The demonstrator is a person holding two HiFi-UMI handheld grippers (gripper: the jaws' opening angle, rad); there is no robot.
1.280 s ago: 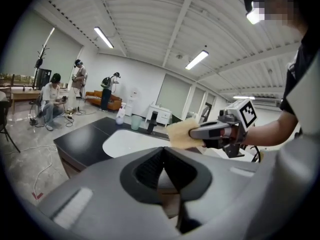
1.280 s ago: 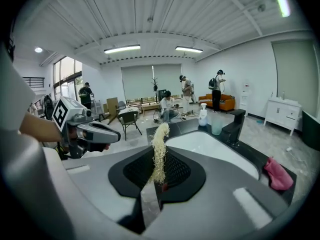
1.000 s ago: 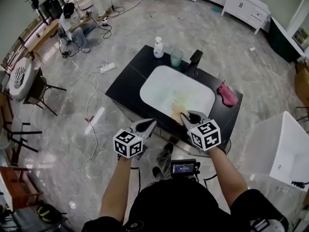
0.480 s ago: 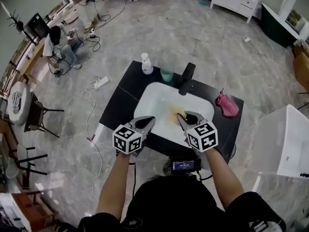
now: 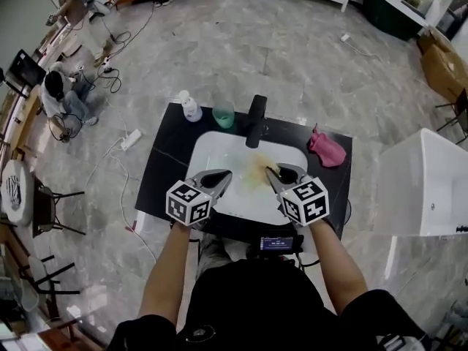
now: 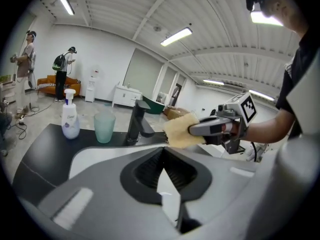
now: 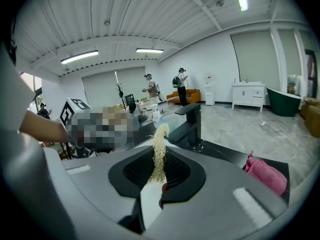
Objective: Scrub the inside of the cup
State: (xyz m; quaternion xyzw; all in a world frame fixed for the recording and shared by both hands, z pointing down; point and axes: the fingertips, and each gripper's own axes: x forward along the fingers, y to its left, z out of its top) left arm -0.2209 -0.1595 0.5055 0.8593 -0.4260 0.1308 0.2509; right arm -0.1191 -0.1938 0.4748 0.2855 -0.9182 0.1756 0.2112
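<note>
A pale green cup (image 5: 224, 114) stands upright on the black counter (image 5: 165, 161) behind the white sink (image 5: 207, 151), left of the black faucet (image 5: 257, 121). My right gripper (image 5: 272, 172) hovers over the sink's near half, shut on a yellow scrub pad (image 5: 255, 172). In the right gripper view the pad (image 7: 159, 145) stands up from between the shut jaws. My left gripper (image 5: 219, 175) hangs beside it over the sink's near left, shut and empty. The left gripper view shows the cup (image 6: 104, 127) far ahead and the pad (image 6: 182, 130) at the right.
A white soap bottle (image 5: 190, 107) stands left of the cup. A pink cloth (image 5: 325, 148) lies on the counter's right end. A white tub (image 5: 428, 185) stands to the right. Cables and a power strip (image 5: 131, 139) lie on the floor; people are at the far left.
The head view has shifted, so the sink now sits lower left in frame. Both grippers stay side by side over the sink's near edge, the pad still held in the right one.
</note>
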